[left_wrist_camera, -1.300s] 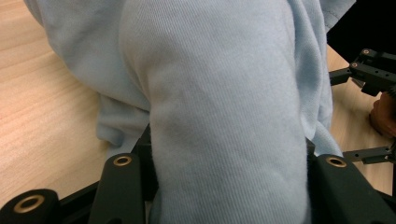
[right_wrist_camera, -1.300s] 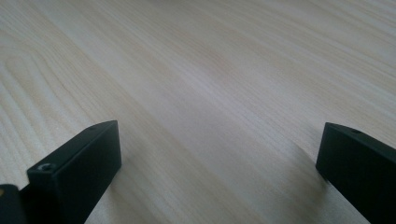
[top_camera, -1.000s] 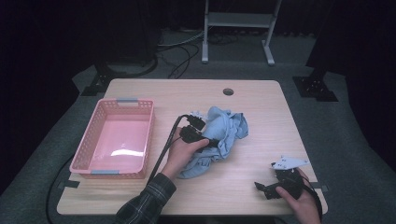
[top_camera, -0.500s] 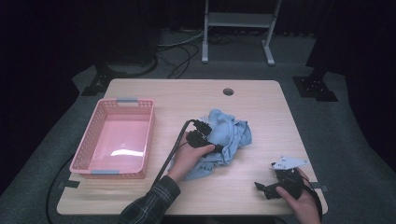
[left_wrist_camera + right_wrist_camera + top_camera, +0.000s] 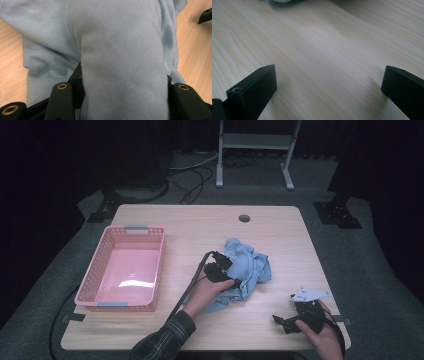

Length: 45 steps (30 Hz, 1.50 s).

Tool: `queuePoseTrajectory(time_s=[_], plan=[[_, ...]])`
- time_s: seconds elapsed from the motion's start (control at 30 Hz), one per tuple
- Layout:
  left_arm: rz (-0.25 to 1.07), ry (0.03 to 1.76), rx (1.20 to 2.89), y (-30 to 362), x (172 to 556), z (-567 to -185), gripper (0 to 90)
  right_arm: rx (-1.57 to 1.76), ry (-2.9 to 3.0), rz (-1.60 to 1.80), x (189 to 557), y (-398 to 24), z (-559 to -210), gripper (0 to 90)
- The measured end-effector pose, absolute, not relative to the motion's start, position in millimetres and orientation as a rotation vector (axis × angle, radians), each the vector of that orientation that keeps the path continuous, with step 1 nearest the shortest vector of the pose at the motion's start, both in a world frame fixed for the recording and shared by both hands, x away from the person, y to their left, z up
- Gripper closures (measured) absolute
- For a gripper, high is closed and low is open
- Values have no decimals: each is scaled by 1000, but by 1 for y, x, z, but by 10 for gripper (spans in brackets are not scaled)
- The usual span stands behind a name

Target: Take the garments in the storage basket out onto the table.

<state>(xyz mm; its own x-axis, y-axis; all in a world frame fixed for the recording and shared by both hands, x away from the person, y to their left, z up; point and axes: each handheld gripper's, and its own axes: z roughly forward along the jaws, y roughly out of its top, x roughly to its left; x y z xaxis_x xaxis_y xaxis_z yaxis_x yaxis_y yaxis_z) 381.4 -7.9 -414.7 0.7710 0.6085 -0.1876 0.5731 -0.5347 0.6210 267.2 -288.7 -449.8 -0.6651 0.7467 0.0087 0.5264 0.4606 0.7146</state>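
A crumpled light blue cloth (image 5: 251,265) lies right of the middle of the wooden table (image 5: 280,227). My left gripper (image 5: 231,272) is at the cloth's left side and is shut on a thick fold of it. In the left gripper view the cloth (image 5: 120,50) bulges up between the two black jaws of the left gripper (image 5: 122,86) and hides their tips. My right gripper (image 5: 280,322) rests low near the table's front right corner. In its own view the right gripper (image 5: 329,75) stands open over bare wood, holding nothing.
A pink plastic basket (image 5: 145,228) sits empty on the left part of the table. A round cable hole (image 5: 244,218) is near the far edge. Beyond the table stand a metal rack (image 5: 255,140) and floor cables (image 5: 190,175).
My left gripper has drawn the cloth a little to the right and toward the person, and the cloth has bunched up. The right gripper has stayed in place.
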Motion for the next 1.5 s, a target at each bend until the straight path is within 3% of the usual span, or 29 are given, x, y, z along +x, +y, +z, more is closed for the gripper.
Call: queuePoseTrajectory(time_s=[1.0,1.5], plan=[[43,881,2245,-10,382,-418,262,1085,2408,1017,267,-289,-450,0],[-8,862,2231,-10,384,-419,115,1084,2409,1018,267,-289,-450,0]])
